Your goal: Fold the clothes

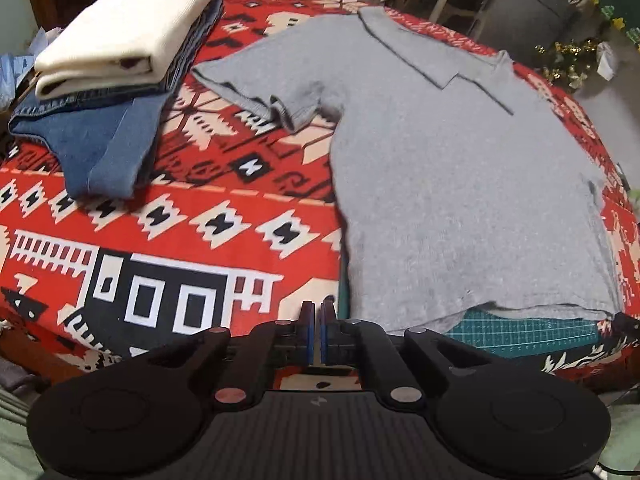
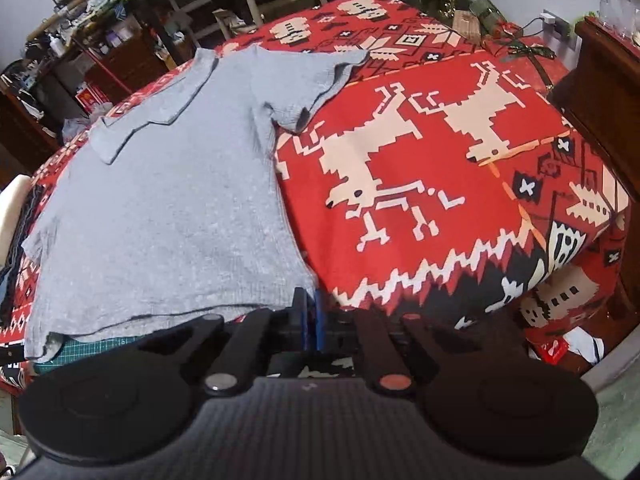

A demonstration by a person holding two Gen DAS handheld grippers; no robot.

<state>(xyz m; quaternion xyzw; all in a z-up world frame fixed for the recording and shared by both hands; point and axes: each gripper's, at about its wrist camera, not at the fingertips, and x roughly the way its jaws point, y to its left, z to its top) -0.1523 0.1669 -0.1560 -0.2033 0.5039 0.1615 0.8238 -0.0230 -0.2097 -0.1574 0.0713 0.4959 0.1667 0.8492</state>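
A grey short-sleeved shirt (image 1: 460,180) lies spread flat on a red patterned blanket (image 1: 200,220), collar at the far end and hem towards me. My left gripper (image 1: 319,306) is shut just left of the hem's near left corner. No cloth shows between its pads. In the right wrist view the same shirt (image 2: 168,200) fills the left half. My right gripper (image 2: 309,294) is shut right at the hem's near right corner, and the cloth edge runs into its fingertips.
A folded cream garment (image 1: 128,28) rests on folded denim (image 1: 104,140) at the far left of the blanket. A teal cutting mat (image 1: 520,332) shows under the hem. Dark wooden furniture (image 2: 600,80) stands right of the table, cluttered shelves (image 2: 100,40) behind.
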